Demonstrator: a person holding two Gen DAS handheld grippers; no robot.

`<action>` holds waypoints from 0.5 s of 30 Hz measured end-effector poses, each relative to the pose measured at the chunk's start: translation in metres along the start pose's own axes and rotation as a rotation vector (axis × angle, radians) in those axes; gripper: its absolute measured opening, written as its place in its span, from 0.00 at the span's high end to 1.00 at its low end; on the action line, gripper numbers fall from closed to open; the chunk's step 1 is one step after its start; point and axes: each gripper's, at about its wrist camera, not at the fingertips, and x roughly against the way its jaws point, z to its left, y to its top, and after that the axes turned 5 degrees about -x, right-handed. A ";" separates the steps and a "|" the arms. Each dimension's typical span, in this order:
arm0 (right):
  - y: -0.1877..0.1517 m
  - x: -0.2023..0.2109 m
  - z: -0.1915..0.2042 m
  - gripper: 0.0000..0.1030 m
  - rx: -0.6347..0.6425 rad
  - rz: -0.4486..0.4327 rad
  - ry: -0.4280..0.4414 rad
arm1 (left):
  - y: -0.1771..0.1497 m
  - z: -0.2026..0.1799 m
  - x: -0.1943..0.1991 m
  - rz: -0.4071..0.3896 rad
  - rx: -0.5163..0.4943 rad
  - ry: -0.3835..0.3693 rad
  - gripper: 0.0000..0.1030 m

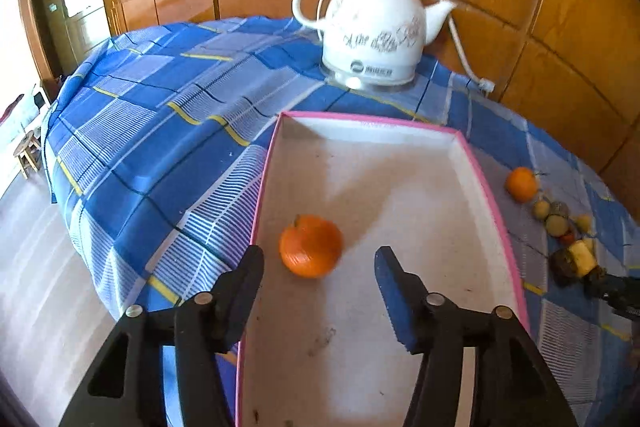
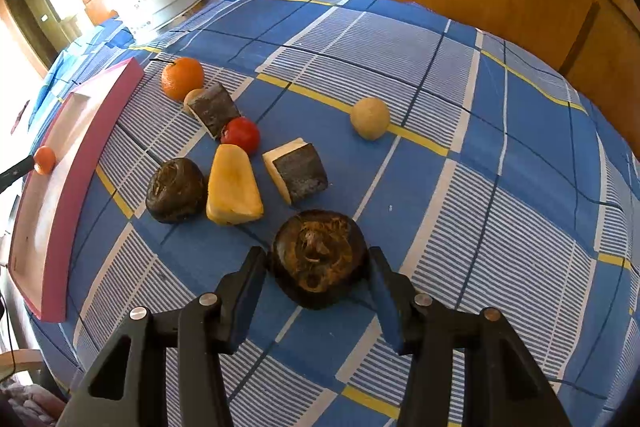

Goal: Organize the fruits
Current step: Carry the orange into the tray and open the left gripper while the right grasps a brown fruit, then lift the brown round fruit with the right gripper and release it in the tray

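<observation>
Between right hand-held gripper [image 2: 318, 261] fingers, dark fruit [image 2: 319, 263], fibrous end up.

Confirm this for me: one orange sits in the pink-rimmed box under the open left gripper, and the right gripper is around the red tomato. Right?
Not quite. In the right wrist view the right gripper brackets a dark brown husked fruit, not the red tomato, which lies farther off. The orange does sit in the pink-rimmed box under the open left gripper.

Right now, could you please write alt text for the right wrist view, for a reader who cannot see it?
The right gripper brackets a dark round fruit on a blue checked tablecloth, its jaws close on either side. Beyond lie more fruits, among them an orange and a red fruit; a pink-edged box is at left.
</observation>
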 end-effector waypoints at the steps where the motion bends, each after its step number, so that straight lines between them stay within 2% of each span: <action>1: 0.000 0.001 -0.001 0.50 -0.003 0.000 -0.005 | -0.003 -0.001 0.008 -0.019 0.005 0.002 0.36; 3: 0.001 0.002 -0.002 0.50 -0.010 -0.003 -0.013 | -0.006 -0.005 0.019 -0.041 0.012 0.002 0.31; 9: 0.003 0.019 -0.008 0.50 -0.042 -0.054 -0.007 | -0.023 -0.024 0.046 -0.097 -0.008 0.007 0.29; 15: 0.003 0.037 -0.005 0.50 -0.050 -0.104 0.043 | -0.041 -0.036 0.056 -0.085 -0.014 -0.016 0.29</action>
